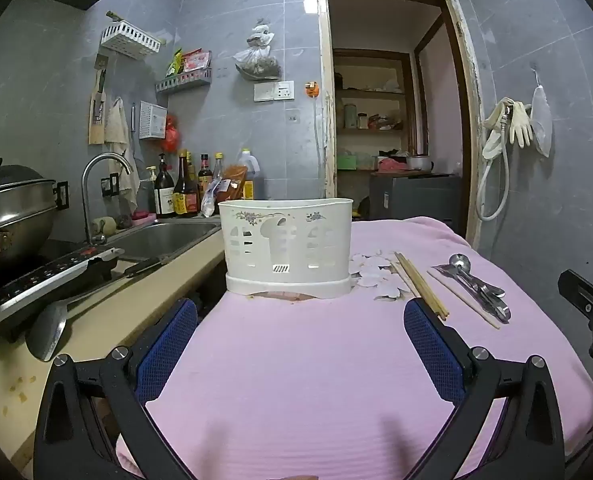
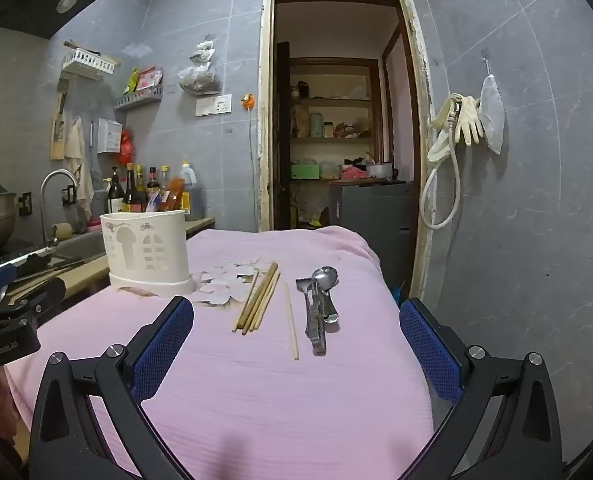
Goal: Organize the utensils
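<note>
Step in hand: the start of the job, by my reading; every utensil lies loose on the pink cloth (image 2: 256,392) and none stands in the white utensil holder (image 1: 288,246), as far as its rim shows.
Left tool (image 1: 300,354): jaws spread wide, nothing between the blue pads, hovering low over the cloth and aimed straight at the holder.
Right tool (image 2: 296,350): also wide and empty, aimed at the utensils; its black body shows at the right edge of the left view.
Holder: upright on the far left part of the cloth-covered bench, beside the sink (image 1: 164,238), with a floral print on its front wall.
Chopstick bundle (image 2: 258,300): several wooden sticks lying together, just right of the holder, over a white flower pattern on the cloth.
Single chopstick (image 2: 291,322): lies alone between the bundle and the metal pieces.
Metal utensils (image 2: 319,308): a spoon and other steel pieces stacked on each other, bowl end away from the camera; the pieces beneath are hard to tell apart.
Next move, as a judgement: the right tool is nearer the pile; it would need to drop, straddle one item across its narrow width, close, then carry it to the holder's open top.
Risk: thin sticks lie flat on soft cloth, so the pads may pinch fabric or take several at once.
</note>
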`<act>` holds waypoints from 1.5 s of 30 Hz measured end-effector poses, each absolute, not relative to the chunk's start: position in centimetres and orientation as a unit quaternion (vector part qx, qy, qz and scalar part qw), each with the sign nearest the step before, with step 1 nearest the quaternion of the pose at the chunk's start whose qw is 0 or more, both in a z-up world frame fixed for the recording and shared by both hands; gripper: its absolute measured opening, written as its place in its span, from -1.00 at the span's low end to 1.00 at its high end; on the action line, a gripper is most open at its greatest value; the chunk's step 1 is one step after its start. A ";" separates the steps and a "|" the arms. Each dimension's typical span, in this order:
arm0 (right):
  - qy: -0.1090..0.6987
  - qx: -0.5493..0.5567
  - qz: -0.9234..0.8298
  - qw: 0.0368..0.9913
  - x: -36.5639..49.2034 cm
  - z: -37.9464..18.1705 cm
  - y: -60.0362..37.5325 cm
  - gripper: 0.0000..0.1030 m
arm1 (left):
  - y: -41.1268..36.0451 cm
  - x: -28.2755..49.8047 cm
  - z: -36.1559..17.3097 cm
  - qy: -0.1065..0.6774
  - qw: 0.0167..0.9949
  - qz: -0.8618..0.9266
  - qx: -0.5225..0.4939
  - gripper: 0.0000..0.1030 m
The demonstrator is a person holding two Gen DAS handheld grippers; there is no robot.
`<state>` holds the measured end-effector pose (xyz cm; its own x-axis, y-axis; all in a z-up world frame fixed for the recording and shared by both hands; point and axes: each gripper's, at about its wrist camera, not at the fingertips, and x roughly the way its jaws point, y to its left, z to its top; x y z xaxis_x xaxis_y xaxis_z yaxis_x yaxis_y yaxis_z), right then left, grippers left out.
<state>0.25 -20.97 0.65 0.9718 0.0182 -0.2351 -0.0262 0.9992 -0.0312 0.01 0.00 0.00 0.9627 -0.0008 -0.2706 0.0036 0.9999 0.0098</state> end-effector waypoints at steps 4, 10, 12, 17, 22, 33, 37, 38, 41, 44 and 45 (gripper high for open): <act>0.117 -0.016 0.012 0.993 0.3 0.6 -21.0 1.00 | 0.0 0.0 0.0 0.130 0.991 0.000 0.005 0.97; 0.118 -0.017 0.011 0.993 0.3 0.6 -20.8 1.00 | -0.1 -0.1 0.3 0.135 0.991 -0.005 0.006 0.97; 0.117 -0.018 0.008 0.993 0.4 0.5 -20.7 1.00 | -0.1 0.1 0.3 0.136 0.991 -0.007 0.005 0.97; 0.116 -0.017 0.010 0.993 0.3 0.8 -20.7 1.00 | 0.0 0.3 -0.2 0.137 0.991 -0.007 0.005 0.97; 0.116 -0.018 0.011 0.993 0.3 0.9 -20.4 1.00 | 0.0 0.3 -0.4 0.136 0.991 -0.006 0.005 0.97; 0.115 -0.018 0.009 0.993 0.4 0.5 -20.8 1.00 | 0.2 0.3 -0.6 0.137 0.991 -0.006 0.004 0.97; 0.115 -0.017 0.010 0.993 0.4 0.5 -20.8 1.00 | 0.3 0.3 -0.7 0.136 0.991 -0.006 0.003 0.97; 0.115 -0.018 0.009 0.993 0.4 0.5 -20.7 1.00 | 0.3 0.3 -0.8 0.137 0.991 -0.006 0.003 0.97; 0.116 -0.018 0.009 0.993 0.4 0.5 -20.7 1.00 | 0.4 0.3 -0.9 0.137 0.991 -0.006 0.001 0.97; 0.116 -0.019 0.009 0.993 0.4 0.5 -20.7 1.00 | 0.5 0.4 -1.0 0.138 0.990 -0.006 0.000 0.97; 0.115 -0.019 0.008 0.993 0.4 0.5 -20.7 1.00 | 0.5 0.3 -1.0 0.137 0.991 -0.006 0.000 0.97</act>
<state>0.39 -20.66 0.52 0.9733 0.0116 -0.2293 -0.0202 0.9992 -0.0353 0.34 0.52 -1.01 0.9622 -0.0122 -0.2720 0.0122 0.9999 -0.0017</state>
